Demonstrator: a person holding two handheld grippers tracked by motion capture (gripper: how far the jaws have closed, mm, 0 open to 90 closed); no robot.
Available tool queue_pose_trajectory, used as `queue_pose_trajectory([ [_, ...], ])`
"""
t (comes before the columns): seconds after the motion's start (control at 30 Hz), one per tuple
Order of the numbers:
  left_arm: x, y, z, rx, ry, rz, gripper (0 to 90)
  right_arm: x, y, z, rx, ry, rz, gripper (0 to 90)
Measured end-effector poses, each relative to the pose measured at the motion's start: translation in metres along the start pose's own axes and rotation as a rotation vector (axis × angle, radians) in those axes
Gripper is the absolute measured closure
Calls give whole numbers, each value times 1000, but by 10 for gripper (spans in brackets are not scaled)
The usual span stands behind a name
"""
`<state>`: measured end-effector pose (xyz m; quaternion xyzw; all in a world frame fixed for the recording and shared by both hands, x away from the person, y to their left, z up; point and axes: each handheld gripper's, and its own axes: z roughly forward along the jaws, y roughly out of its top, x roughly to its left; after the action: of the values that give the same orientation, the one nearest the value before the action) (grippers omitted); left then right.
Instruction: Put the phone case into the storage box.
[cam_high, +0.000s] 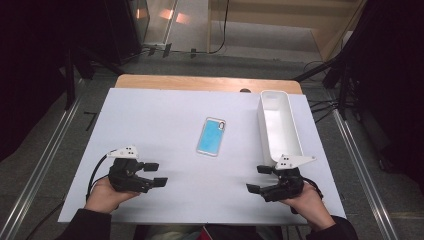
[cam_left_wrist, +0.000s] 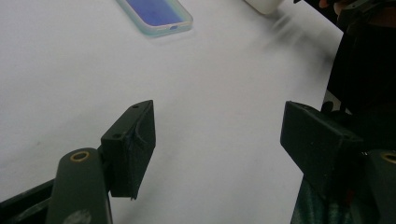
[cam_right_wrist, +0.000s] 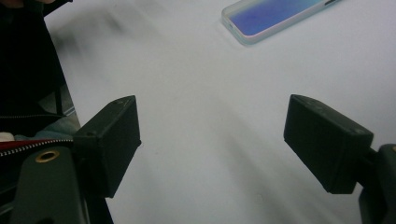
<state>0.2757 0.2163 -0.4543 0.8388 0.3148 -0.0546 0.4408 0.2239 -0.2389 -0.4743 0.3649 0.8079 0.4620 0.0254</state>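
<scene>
From the high view, a flat white sheet covers the worktop (cam_high: 165, 135), and a strip of light brown wood shows along its far edge. A phone case (cam_high: 211, 136) lies flat near the middle; it is a thin rectangle with round corners, a shiny blue face and a pale rim. To its right stands a long, narrow white bin (cam_high: 278, 125) with smooth, plastic-looking walls, and what shows of its inside looks bare. The left hand-held gripper (cam_high: 155, 174) sits low at the near left, held in a hand, with its black jaws apart and nothing between them. The right hand-held gripper (cam_high: 259, 179) sits at the near right, just in front of the bin's near end, and its jaws stand apart too, with nothing in them. Both are well apart from the phone case. In the left gripper view, two blocky black jaws stand wide over the smooth white sheet, and the phone case (cam_left_wrist: 156, 15) lies far off at the top. In the right gripper view, the jaws stand wide over the bare sheet as well, touching nothing, and the phone case (cam_right_wrist: 275, 16) lies at the top right.
</scene>
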Motion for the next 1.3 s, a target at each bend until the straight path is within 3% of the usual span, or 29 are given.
queue_pose_trajectory([
  [1.3, -2, 1, -3, 2, 16, -25, 272, -1, 1, 1, 14, -2, -10, 173],
])
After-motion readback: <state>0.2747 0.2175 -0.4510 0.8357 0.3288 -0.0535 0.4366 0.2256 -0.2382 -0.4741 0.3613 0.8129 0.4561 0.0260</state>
